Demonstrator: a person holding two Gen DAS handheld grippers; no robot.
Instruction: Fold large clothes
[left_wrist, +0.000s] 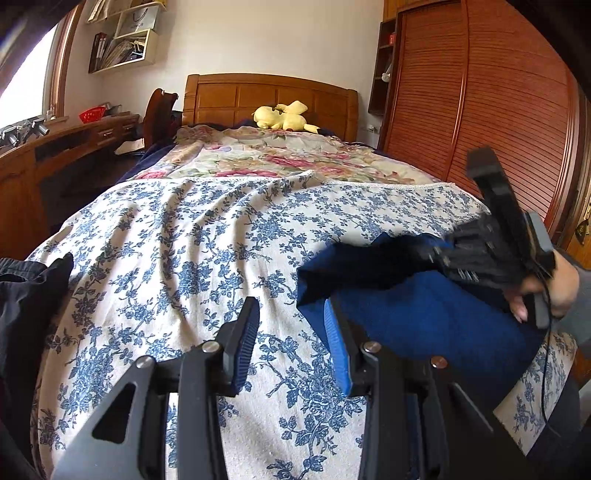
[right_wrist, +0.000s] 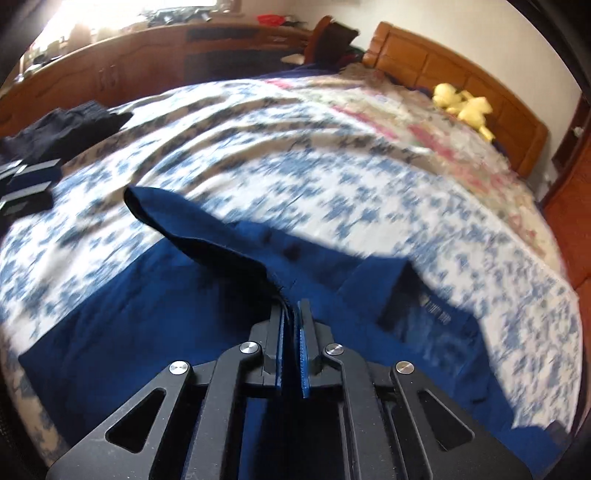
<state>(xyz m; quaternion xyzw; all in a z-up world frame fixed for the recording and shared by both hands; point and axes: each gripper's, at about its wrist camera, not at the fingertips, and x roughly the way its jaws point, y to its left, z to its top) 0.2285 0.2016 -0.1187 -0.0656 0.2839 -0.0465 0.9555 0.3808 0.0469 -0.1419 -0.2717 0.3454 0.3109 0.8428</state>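
A dark blue garment (right_wrist: 155, 295) lies on the blue-flowered bedspread (right_wrist: 295, 155) at the bed's near end. My right gripper (right_wrist: 291, 314) is shut on a folded edge of the blue garment and lifts it off the rest. In the left wrist view the blue garment (left_wrist: 424, 317) is at the right, with the right gripper's body (left_wrist: 495, 236) above it. My left gripper (left_wrist: 291, 325) is open and empty over the bedspread (left_wrist: 192, 236), its right finger beside the garment's edge.
A black garment (left_wrist: 26, 295) lies at the bed's left edge, also seen in the right wrist view (right_wrist: 74, 125). A yellow plush toy (left_wrist: 284, 116) sits by the headboard. A wooden desk (left_wrist: 55, 147) stands left, a wardrobe (left_wrist: 498, 110) right.
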